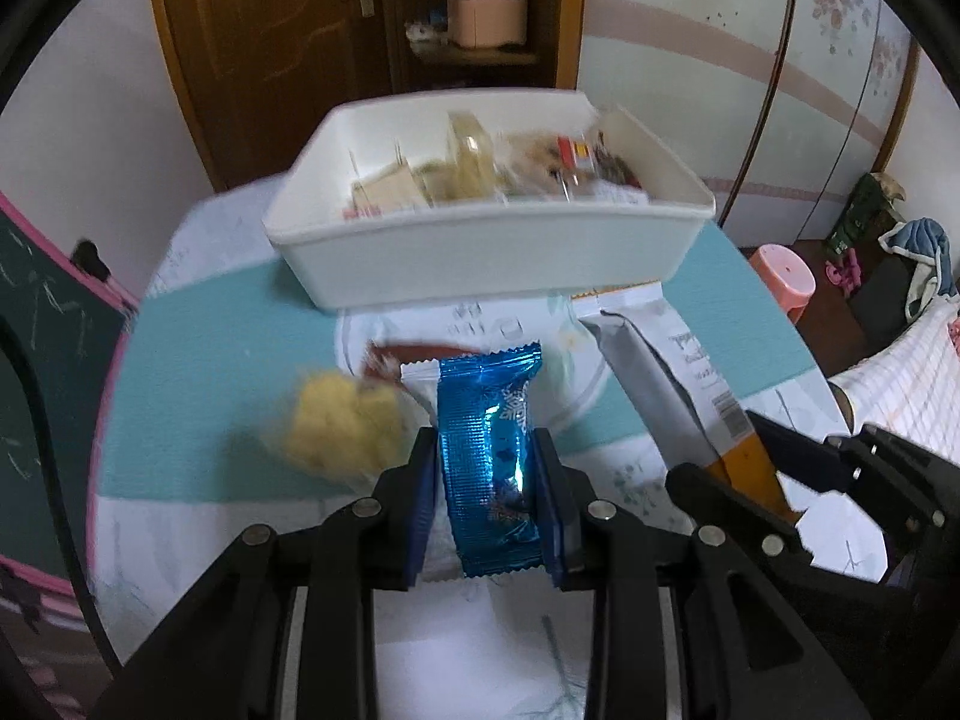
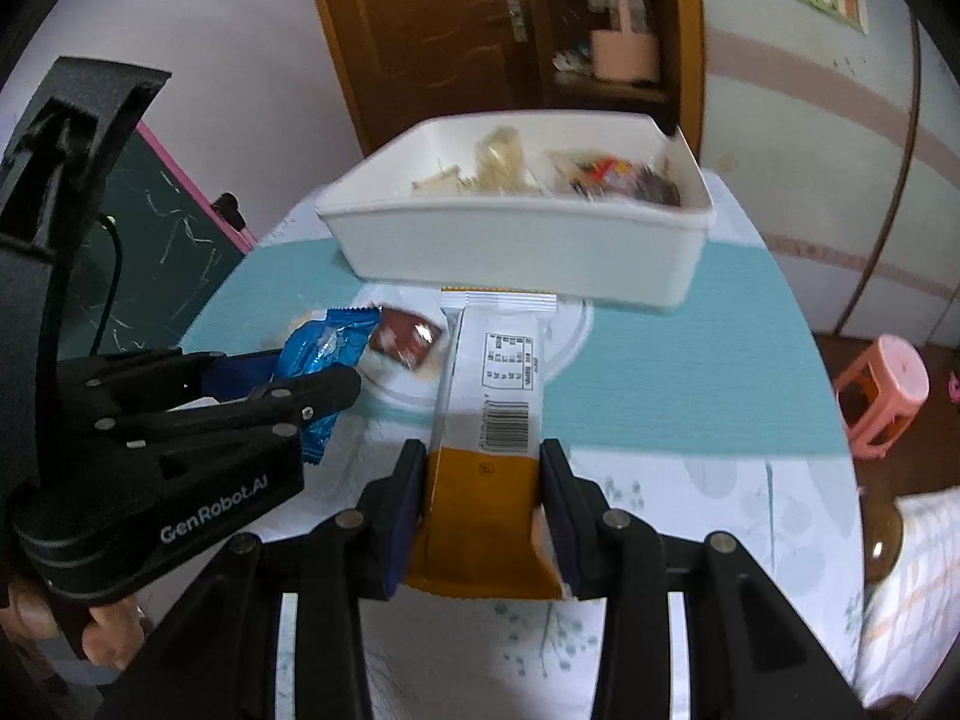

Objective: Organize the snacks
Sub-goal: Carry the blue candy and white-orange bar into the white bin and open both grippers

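Done so far: the white bin (image 1: 480,258) at the table's far side, toward 12 o'clock in both wrist views, already holds several wrapped snacks, pale packets on its left and darker red and brown ones on its right.
Left to do: two snacks are in the grippers and not yet in the bin; a yellow crinkled snack (image 1: 342,426) lies on the table at about 9 o'clock from the left gripper, and a small brown packet (image 2: 405,339) lies on the round white plate (image 2: 570,336) in front of the bin.
Stage, as a judgement: roughly the middle, with the carry toward the bin under way and at least two pieces waiting after it.
Left gripper (image 1: 486,468): clamped on the blue foil packet (image 1: 489,456), pads pressing its two long edges.
Blue foil packet, axis: long axis runs along the fingers, from 6 to 12 o'clock in the left wrist view, the crimped far end aimed at the bin.
Right gripper (image 2: 483,483): clamped on the orange end of the white-and-orange bar (image 2: 489,396), pads on both sides.
White-and-orange bar, axis: lengthwise from 6 to 12 o'clock in the right wrist view, the white crimped end forward and nearly reaching the bin's near wall, the barcode face up.
Relative places: the two held snacks are side by side above the table (image 2: 690,372), the blue one at 9 o'clock from the bar.
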Demonstrator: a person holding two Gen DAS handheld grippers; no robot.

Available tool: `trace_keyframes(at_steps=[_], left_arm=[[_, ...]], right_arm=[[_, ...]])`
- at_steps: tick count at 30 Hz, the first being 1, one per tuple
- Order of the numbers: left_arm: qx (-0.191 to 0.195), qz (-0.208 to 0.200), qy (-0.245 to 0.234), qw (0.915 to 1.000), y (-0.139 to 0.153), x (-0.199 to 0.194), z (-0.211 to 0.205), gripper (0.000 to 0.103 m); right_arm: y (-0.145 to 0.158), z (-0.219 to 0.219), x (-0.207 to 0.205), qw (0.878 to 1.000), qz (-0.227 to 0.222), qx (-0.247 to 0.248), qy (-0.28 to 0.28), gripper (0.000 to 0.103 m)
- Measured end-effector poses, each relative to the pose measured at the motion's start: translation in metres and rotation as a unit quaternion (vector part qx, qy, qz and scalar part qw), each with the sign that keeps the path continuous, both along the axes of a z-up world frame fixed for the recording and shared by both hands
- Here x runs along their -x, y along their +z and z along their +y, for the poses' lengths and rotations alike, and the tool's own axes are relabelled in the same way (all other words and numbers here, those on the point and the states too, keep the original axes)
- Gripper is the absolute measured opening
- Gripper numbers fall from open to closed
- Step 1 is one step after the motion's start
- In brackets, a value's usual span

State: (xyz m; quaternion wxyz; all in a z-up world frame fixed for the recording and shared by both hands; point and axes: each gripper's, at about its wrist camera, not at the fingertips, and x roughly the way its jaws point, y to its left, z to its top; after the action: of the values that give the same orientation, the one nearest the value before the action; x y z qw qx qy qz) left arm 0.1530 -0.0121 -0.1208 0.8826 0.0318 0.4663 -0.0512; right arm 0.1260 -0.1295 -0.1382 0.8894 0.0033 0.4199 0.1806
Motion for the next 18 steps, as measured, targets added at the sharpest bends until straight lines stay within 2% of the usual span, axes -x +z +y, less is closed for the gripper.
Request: trace_keyframes(at_steps=[8,18], left_arm=[[-0.055,-0.067,-0.023,0.996,0.054,-0.036,0.011,0.028],[-0.094,-0.1,-0.029,0.9901,0.104,-0.087,0.025,0.028]], right_arm=[[0.061,0.014,-0.03,0.997,-0.08,0.018,0.014,0.039],[0.129,0.01,-0.073,0.987,-0.159,0.025,-0.005,0.039]])
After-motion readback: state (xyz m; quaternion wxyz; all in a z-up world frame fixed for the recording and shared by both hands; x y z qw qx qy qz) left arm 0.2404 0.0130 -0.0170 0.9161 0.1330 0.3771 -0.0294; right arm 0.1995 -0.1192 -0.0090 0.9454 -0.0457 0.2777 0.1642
